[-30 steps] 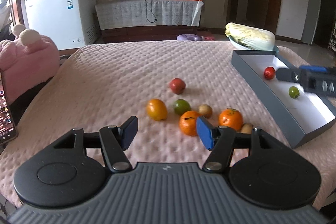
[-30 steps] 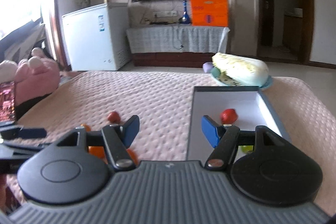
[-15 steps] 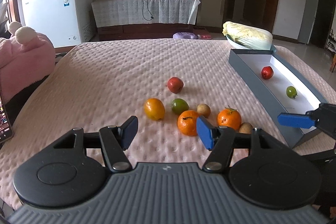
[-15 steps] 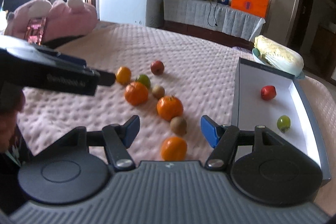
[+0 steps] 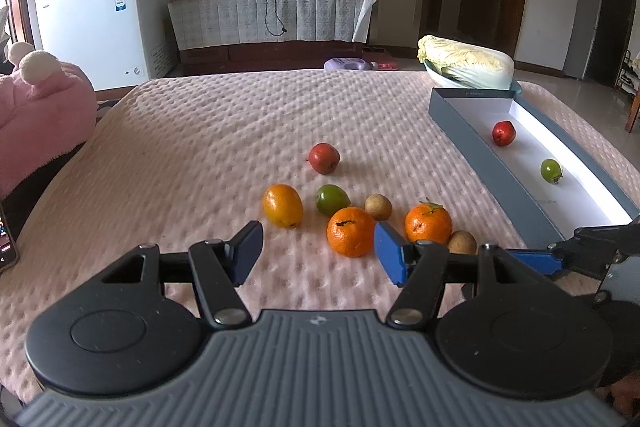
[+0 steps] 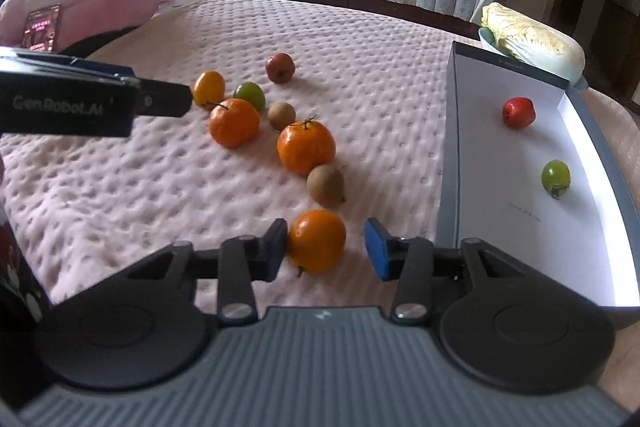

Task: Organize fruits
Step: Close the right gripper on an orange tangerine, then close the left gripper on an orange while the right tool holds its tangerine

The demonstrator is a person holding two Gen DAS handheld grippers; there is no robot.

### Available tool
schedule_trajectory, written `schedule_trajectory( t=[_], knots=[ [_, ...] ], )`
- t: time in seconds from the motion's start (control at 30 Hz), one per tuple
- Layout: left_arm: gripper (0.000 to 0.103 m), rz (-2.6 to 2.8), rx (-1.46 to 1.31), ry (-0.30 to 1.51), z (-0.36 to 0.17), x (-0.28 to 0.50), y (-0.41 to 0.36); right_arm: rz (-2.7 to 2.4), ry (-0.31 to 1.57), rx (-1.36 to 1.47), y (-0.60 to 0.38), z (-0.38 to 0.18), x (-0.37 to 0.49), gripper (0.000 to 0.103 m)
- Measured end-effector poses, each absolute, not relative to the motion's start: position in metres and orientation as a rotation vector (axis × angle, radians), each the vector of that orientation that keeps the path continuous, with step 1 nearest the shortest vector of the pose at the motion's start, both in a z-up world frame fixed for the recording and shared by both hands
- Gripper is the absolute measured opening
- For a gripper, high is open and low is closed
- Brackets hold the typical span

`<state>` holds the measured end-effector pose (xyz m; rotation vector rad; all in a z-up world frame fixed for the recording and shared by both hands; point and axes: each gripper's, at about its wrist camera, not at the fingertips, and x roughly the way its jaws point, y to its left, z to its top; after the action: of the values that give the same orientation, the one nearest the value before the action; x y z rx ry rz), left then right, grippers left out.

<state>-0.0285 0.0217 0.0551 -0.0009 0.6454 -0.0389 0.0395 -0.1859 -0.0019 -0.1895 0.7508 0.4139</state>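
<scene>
Right gripper (image 6: pixel 326 247) closing around the nearest orange (image 6: pixel 316 241) on the bedspread (image 6: pixel 360 39); left pad touches it, right pad still clear. Left gripper (image 5: pixel 318 253) half open, empty, short of the other fruit.

Risk: one-sided contact may roll the orange away, toward the kiwi (image 6: pixel 326 185).

Box (image 6: pixel 450 131), just right: holds one red fruit (image 6: pixel 519 112) and one green fruit (image 6: pixel 555 175).

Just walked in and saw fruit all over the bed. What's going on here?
A person is sorting fruit into a grey box with two handheld grippers. The right gripper is closing around an orange; one pad touches it, the other does not yet. The left gripper hovers open, empty. A red fruit and a green fruit already lie in the box; seven more wait on the blanket.
</scene>
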Motion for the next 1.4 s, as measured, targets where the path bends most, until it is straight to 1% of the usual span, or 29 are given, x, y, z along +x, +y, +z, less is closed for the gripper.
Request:
schedule_trajectory(
  t=[0.07, 0.6, 1.4],
  knots=[
    [0.067, -0.036, -0.002, 0.649, 0.054, -0.027, 0.022, 0.400, 0.752, -0.196, -0.187, -0.001, 0.041, 0.034],
    [0.067, -0.051, 0.020, 0.666, 0.046, -0.025, 0.018, 0.421, 0.732, -0.189, -0.188, 0.006, 0.039, 0.034],
    [0.067, -0.074, 0.073, 0.717, 0.029, 0.000, -0.006, 0.468, 0.706, -0.067, -0.195, 0.030, 0.041, 0.034]
  ],
)
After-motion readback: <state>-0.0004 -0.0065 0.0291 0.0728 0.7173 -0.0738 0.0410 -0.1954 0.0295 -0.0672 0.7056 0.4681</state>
